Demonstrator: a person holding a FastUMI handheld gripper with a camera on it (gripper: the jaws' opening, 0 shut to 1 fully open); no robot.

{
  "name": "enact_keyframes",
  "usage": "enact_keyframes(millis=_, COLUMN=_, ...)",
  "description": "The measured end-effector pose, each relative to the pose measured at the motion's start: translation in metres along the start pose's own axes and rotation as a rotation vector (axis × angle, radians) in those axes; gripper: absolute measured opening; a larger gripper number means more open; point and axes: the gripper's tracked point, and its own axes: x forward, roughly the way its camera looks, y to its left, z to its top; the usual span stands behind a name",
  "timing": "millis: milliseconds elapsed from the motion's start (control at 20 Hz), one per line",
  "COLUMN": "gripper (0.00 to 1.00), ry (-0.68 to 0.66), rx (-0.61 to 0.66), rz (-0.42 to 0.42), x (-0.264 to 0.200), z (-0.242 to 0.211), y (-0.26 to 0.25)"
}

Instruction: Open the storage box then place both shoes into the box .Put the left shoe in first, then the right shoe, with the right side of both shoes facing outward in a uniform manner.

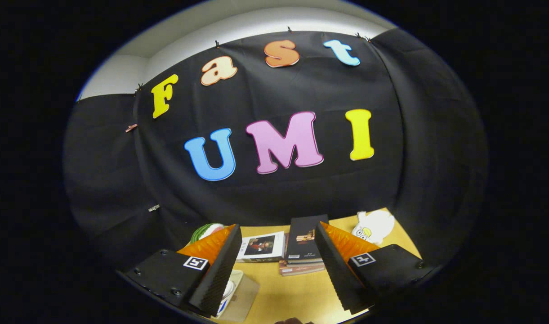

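Between my fingers (pixel 276 270) lies bare tabletop: they stand wide apart with nothing in them, raised and pointed level toward the booth's back wall rather than down at anything. That attitude suits looking over the table (pixel 296 292) more than reaching for a thing, as I judge it.

Just under my left finger, at the table's near edge, sits a pale translucent box (pixel 243 292); this is probably the storage box, though the finger covers most of it and I cannot tell whether its lid is on or off. Something white with a bit of blue shows inside or against it, too hidden to name.

Beyond my fingers, by the far edge, a white book (pixel 261 246) lies flat, and just right of it a dark book (pixel 305 240) tops a small stack. Past my left finger a green-and-white striped thing (pixel 206 231) peeks out at the far left corner; a white plush toy (pixel 373 226) sits at the far right corner.

Whether a shoe is already in the box I cannot say, so how far the job stands is open.
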Motion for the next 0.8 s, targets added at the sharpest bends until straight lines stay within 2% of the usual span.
enact_keyframes(millis=300, gripper=0.98, ry=-0.161, rx=-0.198, rz=-0.138, x=-0.023, z=0.026, y=-0.032)
enact_keyframes(millis=500, gripper=0.98, ry=-0.185, rx=-0.168, rz=-0.169, x=-0.043, z=0.016, y=-0.032)
enact_keyframes(millis=800, gripper=0.98, ry=-0.195, rx=-0.132, rz=-0.173, x=-0.039, z=0.004, y=-0.034)
